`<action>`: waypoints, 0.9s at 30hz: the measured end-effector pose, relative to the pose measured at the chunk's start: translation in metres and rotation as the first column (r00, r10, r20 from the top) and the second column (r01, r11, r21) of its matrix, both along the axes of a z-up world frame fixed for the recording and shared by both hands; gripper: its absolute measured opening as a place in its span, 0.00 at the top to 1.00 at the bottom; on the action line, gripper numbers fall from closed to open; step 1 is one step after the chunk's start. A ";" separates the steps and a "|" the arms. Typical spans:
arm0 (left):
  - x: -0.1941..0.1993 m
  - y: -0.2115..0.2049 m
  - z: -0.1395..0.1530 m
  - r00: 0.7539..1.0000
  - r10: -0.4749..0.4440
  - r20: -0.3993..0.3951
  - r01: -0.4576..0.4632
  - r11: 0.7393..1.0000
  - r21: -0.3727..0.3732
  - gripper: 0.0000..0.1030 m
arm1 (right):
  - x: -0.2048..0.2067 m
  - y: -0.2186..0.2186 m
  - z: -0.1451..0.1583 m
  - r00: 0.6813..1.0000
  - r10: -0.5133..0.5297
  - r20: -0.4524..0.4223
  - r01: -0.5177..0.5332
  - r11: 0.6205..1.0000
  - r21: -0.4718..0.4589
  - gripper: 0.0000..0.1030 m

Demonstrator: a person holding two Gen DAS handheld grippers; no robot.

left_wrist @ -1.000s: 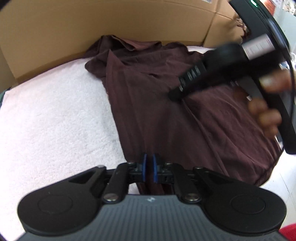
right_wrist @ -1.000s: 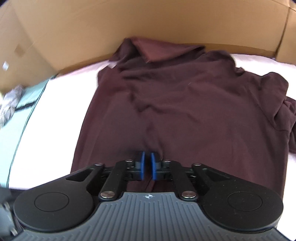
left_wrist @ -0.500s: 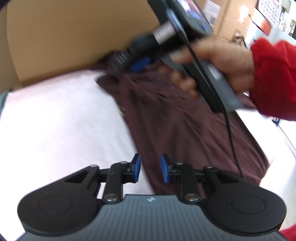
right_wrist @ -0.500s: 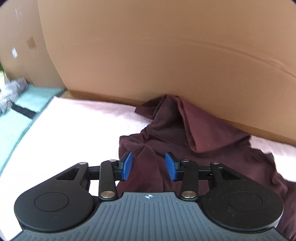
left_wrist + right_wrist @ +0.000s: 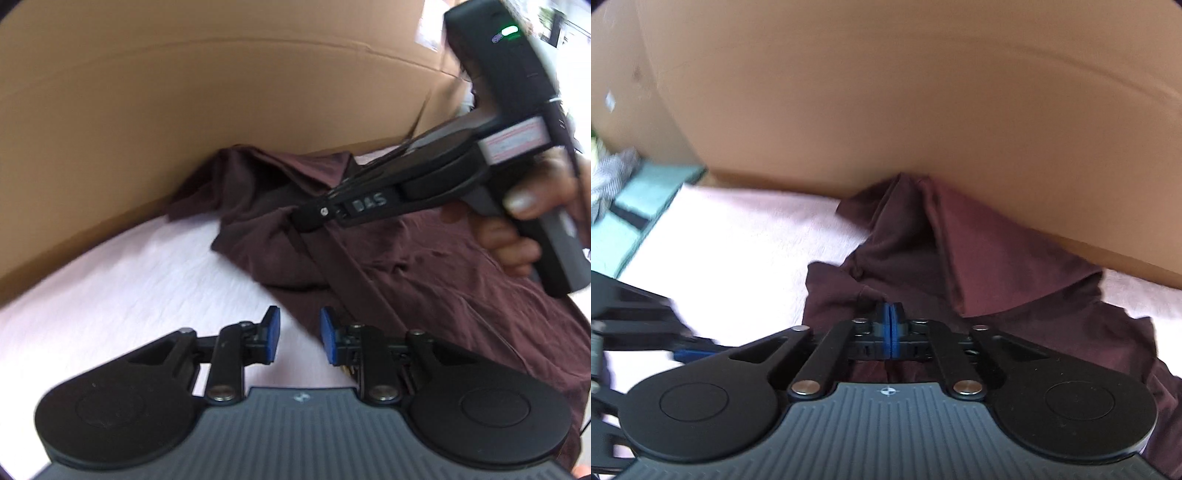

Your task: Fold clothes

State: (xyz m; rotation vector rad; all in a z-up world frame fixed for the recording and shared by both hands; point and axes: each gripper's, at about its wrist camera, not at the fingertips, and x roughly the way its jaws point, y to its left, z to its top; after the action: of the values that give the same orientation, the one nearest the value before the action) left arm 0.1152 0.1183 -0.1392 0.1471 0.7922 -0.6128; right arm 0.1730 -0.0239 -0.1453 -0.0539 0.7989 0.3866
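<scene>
Left gripper (image 5: pixel 297 334) low over the white towel (image 5: pixel 122 295), blue pads parted and empty, right gripper (image 5: pixel 891 326) reaching in from the right, clenched on the maroon shirt (image 5: pixel 424 273) near its collar — shirt crumpled against the cardboard wall (image 5: pixel 221 92), far edge blurred, hand (image 5: pixel 524 221) partly hidden behind the handle.

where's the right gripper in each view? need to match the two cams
Left wrist view: right gripper enters from the upper right, held by a hand, its tip on the maroon shirt near the collar.
Right wrist view: right gripper at bottom centre, blue pads closed on a fold of the maroon shirt.
Shared landmark: the cardboard wall behind the shirt's collar.
</scene>
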 end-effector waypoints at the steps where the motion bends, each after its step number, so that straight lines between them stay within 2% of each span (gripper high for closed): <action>1: 0.007 -0.002 0.000 1.000 -0.016 0.001 0.016 1.000 -0.002 0.75 | 0.000 -0.001 -0.001 1.000 -0.004 -0.002 0.004 1.000 0.004 0.99; 5: 0.029 -0.012 -0.011 0.998 -0.059 0.004 0.059 0.998 0.007 0.73 | -0.001 -0.006 -0.004 1.000 -0.026 -0.009 0.026 0.999 0.021 0.99; 6: 0.032 -0.015 -0.014 0.998 -0.068 0.007 0.068 0.998 0.009 0.70 | -0.001 -0.007 -0.005 0.999 -0.043 -0.012 0.044 0.999 0.027 0.99; 13: 0.032 -0.010 -0.017 0.995 -0.096 0.011 0.097 0.995 -0.020 0.70 | -0.004 -0.013 -0.013 0.986 -0.165 -0.034 0.167 0.983 0.071 0.99; 15: 0.035 -0.009 -0.013 0.994 -0.106 0.016 0.106 0.994 -0.021 0.70 | -0.005 -0.014 -0.015 0.981 -0.190 -0.042 0.193 0.978 0.083 0.91; 16: 0.038 -0.009 -0.010 0.994 -0.109 0.022 0.109 0.994 -0.022 0.71 | -0.005 -0.015 -0.014 0.981 -0.185 -0.050 0.189 0.978 0.089 0.83; 18: 0.049 -0.008 -0.007 0.993 -0.121 0.000 0.121 0.991 -0.051 0.70 | -0.005 -0.016 -0.012 0.982 -0.175 -0.065 0.181 0.978 0.100 0.77; 20: 0.060 -0.012 -0.008 0.992 -0.123 0.008 0.123 0.992 -0.037 0.69 | -0.004 -0.016 -0.011 0.983 -0.166 -0.080 0.174 0.978 0.111 0.64; 22: 0.071 -0.014 -0.015 0.992 -0.128 0.005 0.128 0.992 -0.019 0.68 | -0.004 -0.017 -0.009 0.983 -0.156 -0.094 0.167 0.978 0.122 0.63; 25: 0.080 -0.011 -0.013 0.986 -0.166 -0.015 0.165 0.986 -0.032 0.68 | -0.004 -0.018 -0.007 0.983 -0.141 -0.116 0.156 0.978 0.139 0.63; 27: 0.083 -0.008 -0.011 0.981 -0.193 -0.028 0.193 0.981 -0.025 0.67 | -0.004 -0.019 -0.005 0.983 -0.131 -0.130 0.150 0.977 0.150 0.68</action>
State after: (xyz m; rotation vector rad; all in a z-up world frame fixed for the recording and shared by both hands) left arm 0.1980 0.1103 -0.1500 0.1967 0.8059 -0.8087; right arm 0.1690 -0.0430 -0.1504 0.1760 0.8822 0.3206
